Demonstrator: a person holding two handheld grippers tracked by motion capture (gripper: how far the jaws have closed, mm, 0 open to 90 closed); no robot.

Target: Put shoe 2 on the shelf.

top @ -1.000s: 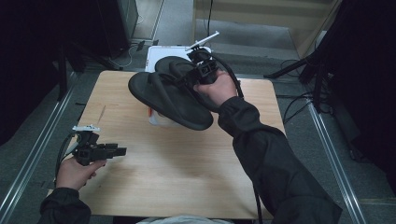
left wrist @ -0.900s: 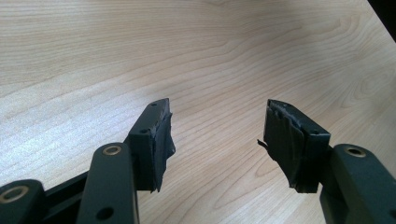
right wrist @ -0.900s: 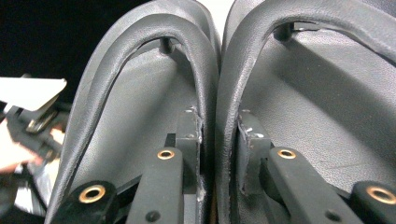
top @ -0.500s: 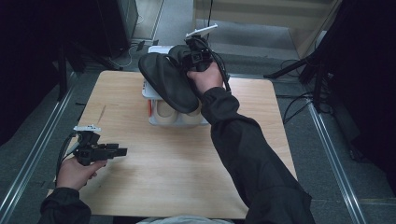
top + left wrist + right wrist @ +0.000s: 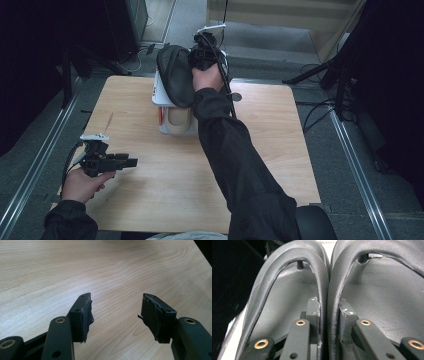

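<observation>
Left gripper (image 5: 131, 162), low over the pale wood-grain tabletop (image 5: 105, 270): jaws parted wide, nothing between them, bare wood ahead of the tips.

Pair of black faux-leather flip-flop sandals (image 5: 175, 75), held aloft at the far edge of the tabletop: soles facing outward, straps (image 5: 323, 277) pressed together in the middle. Right gripper (image 5: 329, 308): jaws closed on the two inner strap arms, one jaw inside each sandal, the pinched straps running up and ahead of the tips toward the toe posts.

Judged handling: light, soles flexible and padded, straps soft and smooth, hence liable to slide or twist in the pinch; both sandals free to swing about the grip point. Best hold likely where taken now, on the paired straps near the toe posts, or across both soles at mid-length.

Below and nearer than the sandals, a white open box (image 5: 159, 95) with a beige item inside. Box contents partly covered by the sandals and sleeve; heel ends cut off in the right gripper view; box lettering too small to read.
</observation>
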